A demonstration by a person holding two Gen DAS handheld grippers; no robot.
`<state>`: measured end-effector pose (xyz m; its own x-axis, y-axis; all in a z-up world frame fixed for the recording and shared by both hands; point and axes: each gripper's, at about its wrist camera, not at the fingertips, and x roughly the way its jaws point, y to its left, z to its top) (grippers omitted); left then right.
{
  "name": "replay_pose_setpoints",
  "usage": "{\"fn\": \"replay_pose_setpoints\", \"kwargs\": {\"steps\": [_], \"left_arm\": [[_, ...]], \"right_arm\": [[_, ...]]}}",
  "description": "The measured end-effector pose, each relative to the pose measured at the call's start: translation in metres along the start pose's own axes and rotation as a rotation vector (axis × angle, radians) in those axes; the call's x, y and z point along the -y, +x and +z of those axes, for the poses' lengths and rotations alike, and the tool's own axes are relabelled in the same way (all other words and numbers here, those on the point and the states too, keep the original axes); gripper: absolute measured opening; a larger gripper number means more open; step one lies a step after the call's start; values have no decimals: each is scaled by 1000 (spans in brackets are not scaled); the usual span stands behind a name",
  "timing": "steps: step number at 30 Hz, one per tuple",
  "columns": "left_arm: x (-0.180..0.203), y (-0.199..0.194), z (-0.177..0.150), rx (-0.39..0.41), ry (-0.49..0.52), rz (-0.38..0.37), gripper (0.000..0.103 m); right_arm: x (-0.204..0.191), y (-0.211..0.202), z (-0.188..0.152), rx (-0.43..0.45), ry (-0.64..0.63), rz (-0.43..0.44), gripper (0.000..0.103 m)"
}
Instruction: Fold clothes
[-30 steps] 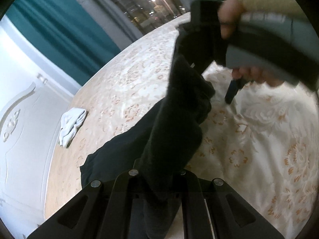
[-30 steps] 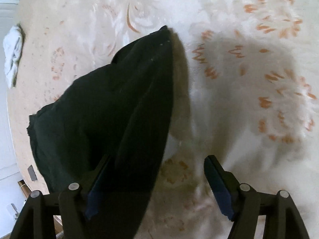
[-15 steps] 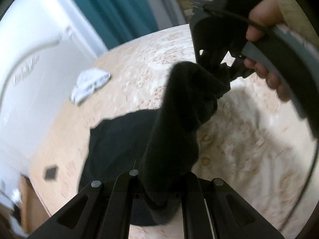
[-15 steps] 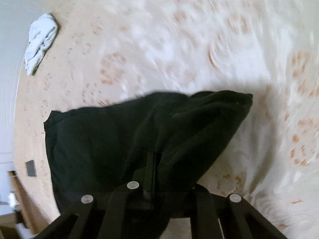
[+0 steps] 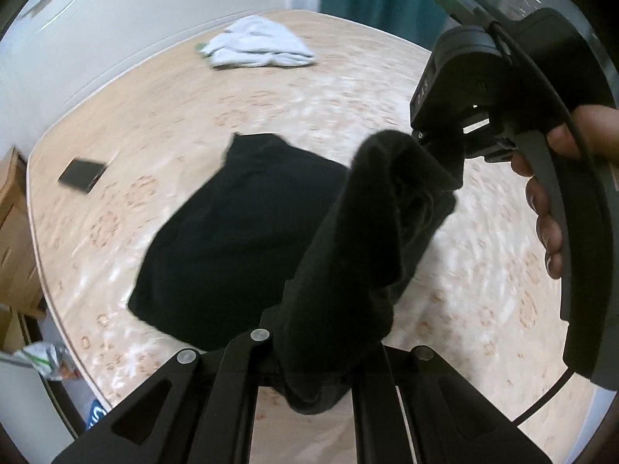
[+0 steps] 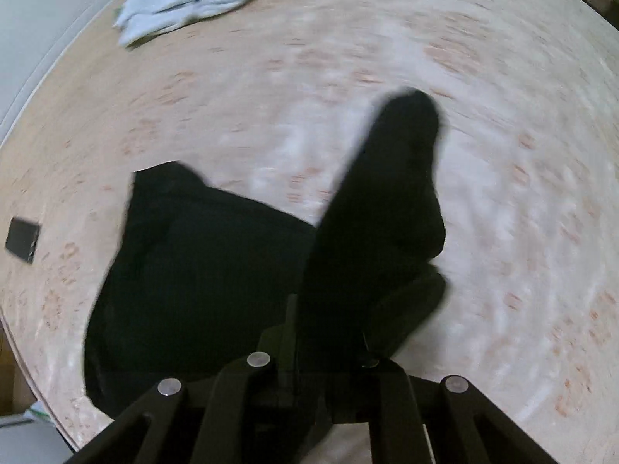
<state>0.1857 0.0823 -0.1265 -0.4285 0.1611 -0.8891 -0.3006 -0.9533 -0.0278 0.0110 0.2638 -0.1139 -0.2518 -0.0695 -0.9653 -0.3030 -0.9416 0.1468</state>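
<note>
- The black garment (image 5: 240, 239) lies partly on the patterned bedspread (image 5: 162, 116), its near portion lifted off the bed as a thick bunched fold that runs between the two grippers.
- The left gripper (image 5: 309, 363) has its fingers together, clamped on the near end of that fold; a small tuft of cloth hangs below them.
- The right gripper (image 5: 437, 143) sits at the far right of the left wrist view, held by a hand (image 5: 549, 201) — its fingers are closed on the far end of the fold.
- In the right wrist view the right gripper (image 6: 329, 352) bites the dark cloth, which rises as a dark tongue away from it.
- A pale folded garment (image 5: 259, 48) rests at the far side of the bed, well apart from the black one.
- A small dark flat object (image 5: 81, 174) lies near the bed's left edge.
</note>
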Motion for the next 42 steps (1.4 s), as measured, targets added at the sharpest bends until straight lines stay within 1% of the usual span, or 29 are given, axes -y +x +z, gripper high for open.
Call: {"fn": "replay_pose_setpoints", "kwargs": {"steps": [4, 7, 10, 13, 14, 15, 16, 17, 18, 19, 20, 22, 23, 24, 25, 28, 31, 33, 35, 37, 38, 40, 42], "left_arm": [[-40, 9, 11, -10, -69, 28, 7], [-75, 22, 19, -28, -134, 38, 7], [-110, 40, 25, -57, -206, 89, 7], [-138, 65, 25, -98, -248, 142, 7], [-145, 75, 25, -116, -245, 160, 7], [-151, 85, 26, -134, -243, 177, 7], [-155, 95, 26, -157, -239, 175, 9], [-159, 105, 26, -187, -231, 174, 11], [-164, 112, 27, -205, -226, 178, 17], [-168, 119, 27, -223, -221, 183, 24], [-173, 126, 28, -239, -216, 188, 29], [-184, 131, 30, -238, -231, 216, 52], [-190, 132, 31, -235, -242, 220, 56], [-195, 132, 33, -234, -247, 221, 63], [-198, 131, 34, -232, -242, 215, 65], [-203, 124, 43, -218, -203, 213, 68], [-201, 110, 53, -187, -147, 232, 69], [-198, 100, 60, -157, -104, 256, 69], [-197, 86, 67, -113, -74, 280, 70], [-198, 69, 75, -70, -52, 268, 78], [-198, 62, 79, -57, -47, 262, 80], [-198, 45, 86, -35, -41, 249, 84], [-173, 21, 52, -35, -36, 231, 88]], "right_arm": [[-54, 19, 15, -23, -93, 7, 6], [-95, 42, 26, -59, -158, 10, 6], [-139, 71, 38, -94, -232, 1, 6], [-178, 101, 43, -129, -289, -6, 6], [-188, 112, 42, -149, -297, -5, 8], [-197, 124, 41, -171, -302, -5, 10], [-202, 137, 40, -197, -305, -8, 16], [-206, 149, 38, -219, -306, -18, 29], [-207, 157, 36, -227, -302, -29, 40], [-207, 161, 33, -226, -290, -28, 56], [-206, 166, 31, -224, -279, -26, 62], [-205, 167, 27, -205, -275, -17, 65], [-205, 163, 26, -192, -282, -11, 65], [-203, 159, 25, -179, -286, -2, 65], [-201, 153, 25, -162, -284, 8, 65], [-183, 123, 24, -80, -230, 48, 66], [-156, 86, 11, 17, -153, 60, 73], [-137, 68, -2, 57, -103, 52, 77], [-119, 56, -20, 69, -47, 48, 77], [-95, 44, -41, 74, 22, 68, 77], [-87, 37, -54, 81, 48, 81, 77], [-79, 23, -78, 108, 64, 79, 77], [-74, 7, -99, 146, 50, 55, 77]]}}
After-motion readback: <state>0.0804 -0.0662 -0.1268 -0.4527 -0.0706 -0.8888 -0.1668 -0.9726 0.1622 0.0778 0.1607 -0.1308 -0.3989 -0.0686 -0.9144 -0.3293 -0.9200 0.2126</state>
